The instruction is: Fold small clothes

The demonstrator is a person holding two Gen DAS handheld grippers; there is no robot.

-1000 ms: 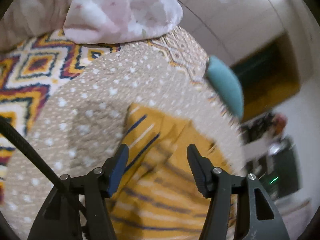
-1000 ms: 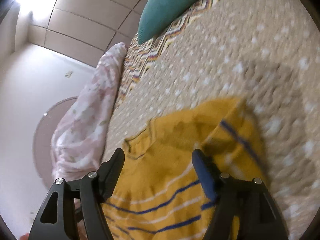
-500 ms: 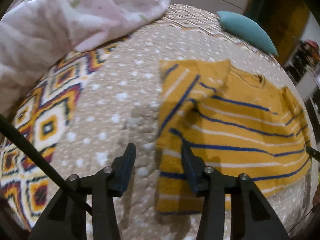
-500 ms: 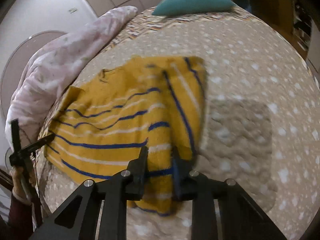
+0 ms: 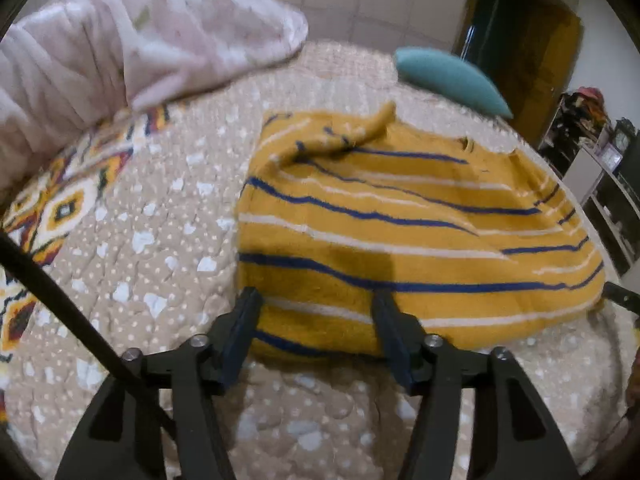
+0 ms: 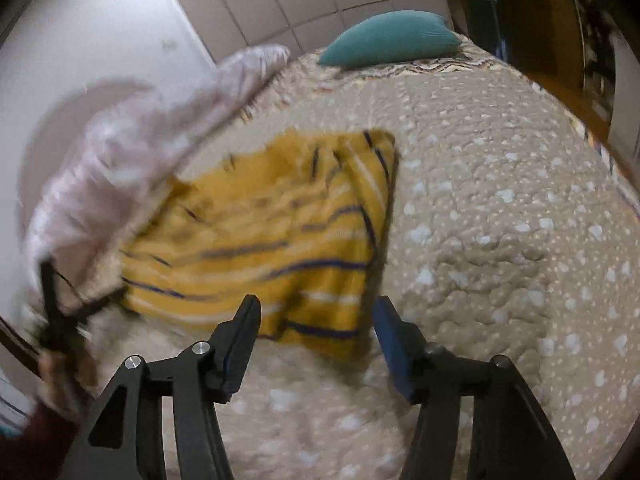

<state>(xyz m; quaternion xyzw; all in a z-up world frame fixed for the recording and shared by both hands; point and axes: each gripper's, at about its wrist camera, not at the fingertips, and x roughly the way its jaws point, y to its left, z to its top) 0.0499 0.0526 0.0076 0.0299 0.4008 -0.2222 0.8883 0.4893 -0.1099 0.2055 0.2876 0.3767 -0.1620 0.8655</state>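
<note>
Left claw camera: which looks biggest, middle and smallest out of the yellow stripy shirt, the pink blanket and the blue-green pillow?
1. Yellow stripy shirt
2. Pink blanket, though its edge is cut off
3. Blue-green pillow, which is farthest away

Left claw [image 5: 316, 316] and right claw [image 6: 316, 320] both tilt downward, jaws opening (nothing pinched between either pair).

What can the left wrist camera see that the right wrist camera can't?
Only the left wrist view shows the bright zigzag blanket and the shelves by the wall. Only the right wrist view shows a person's hand holding the other tool, low at the left edge. Both show the yellow striped top on the dotted bedspread, the teal pillow, the pink quilt, and opening tongs, the left tongs and the right tongs, gripping nothing.
</note>
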